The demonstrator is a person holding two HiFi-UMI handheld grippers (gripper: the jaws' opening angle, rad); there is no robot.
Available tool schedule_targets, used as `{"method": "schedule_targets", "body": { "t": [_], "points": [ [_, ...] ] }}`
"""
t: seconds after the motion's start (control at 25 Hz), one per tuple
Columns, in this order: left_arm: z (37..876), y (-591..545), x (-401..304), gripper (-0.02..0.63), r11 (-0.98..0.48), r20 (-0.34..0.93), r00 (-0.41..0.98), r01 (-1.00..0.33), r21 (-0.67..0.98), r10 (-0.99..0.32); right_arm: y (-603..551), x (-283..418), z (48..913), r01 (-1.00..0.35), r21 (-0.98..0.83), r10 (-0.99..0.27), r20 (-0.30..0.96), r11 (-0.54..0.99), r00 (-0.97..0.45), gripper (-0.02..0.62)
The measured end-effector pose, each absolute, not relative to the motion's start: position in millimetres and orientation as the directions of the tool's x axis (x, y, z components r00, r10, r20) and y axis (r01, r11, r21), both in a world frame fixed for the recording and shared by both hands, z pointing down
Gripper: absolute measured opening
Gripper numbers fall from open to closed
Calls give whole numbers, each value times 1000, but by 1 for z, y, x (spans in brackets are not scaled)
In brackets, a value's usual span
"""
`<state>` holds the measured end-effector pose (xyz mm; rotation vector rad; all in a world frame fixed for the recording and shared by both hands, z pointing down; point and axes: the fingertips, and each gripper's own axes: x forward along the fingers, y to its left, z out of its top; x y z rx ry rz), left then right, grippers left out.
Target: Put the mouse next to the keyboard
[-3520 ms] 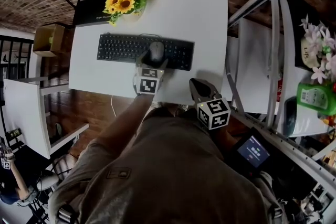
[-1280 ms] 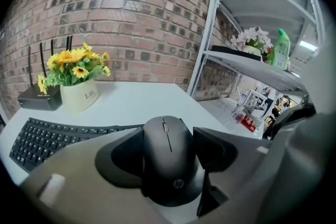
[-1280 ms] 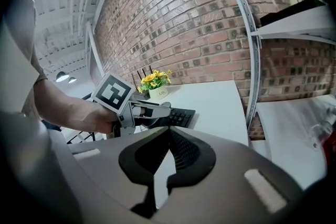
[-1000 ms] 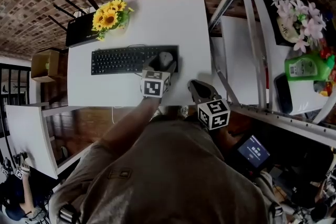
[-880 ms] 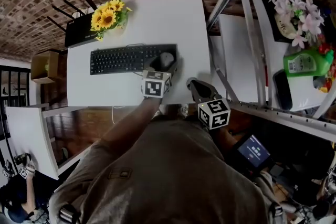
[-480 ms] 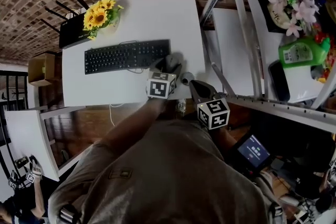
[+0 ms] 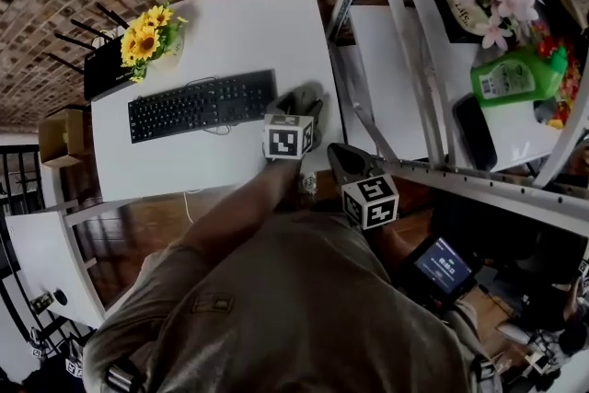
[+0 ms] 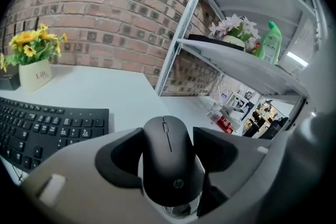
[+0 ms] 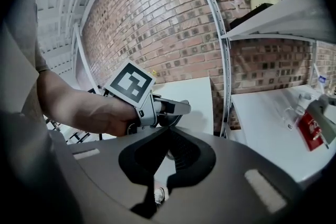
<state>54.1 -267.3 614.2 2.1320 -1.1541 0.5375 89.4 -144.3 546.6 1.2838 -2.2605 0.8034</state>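
While the keyboard [image 7: 201,104] lies on the tabletop [image 7: 248,23] left of the left tool [image 7: 302,102], the mouse [image 8: 169,160] is gripped between that tool's jaws, just past the keyboard's right end. Rightward, the right tool [image 9: 167,131] is held with jaws closed together.

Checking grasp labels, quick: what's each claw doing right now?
Left claw: closed on the mouse.
Right claw: closed, holding nothing.
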Motion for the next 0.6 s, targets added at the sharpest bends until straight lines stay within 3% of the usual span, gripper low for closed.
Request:
{"method": "schedule_targets", "body": {
  "t": [0.6],
  "points": [
    [646,-279,67,296,-420,732,425,-883,208,-532,-150,103,554,-877,-265,-619,627,402,-473,11]
  ]
}}
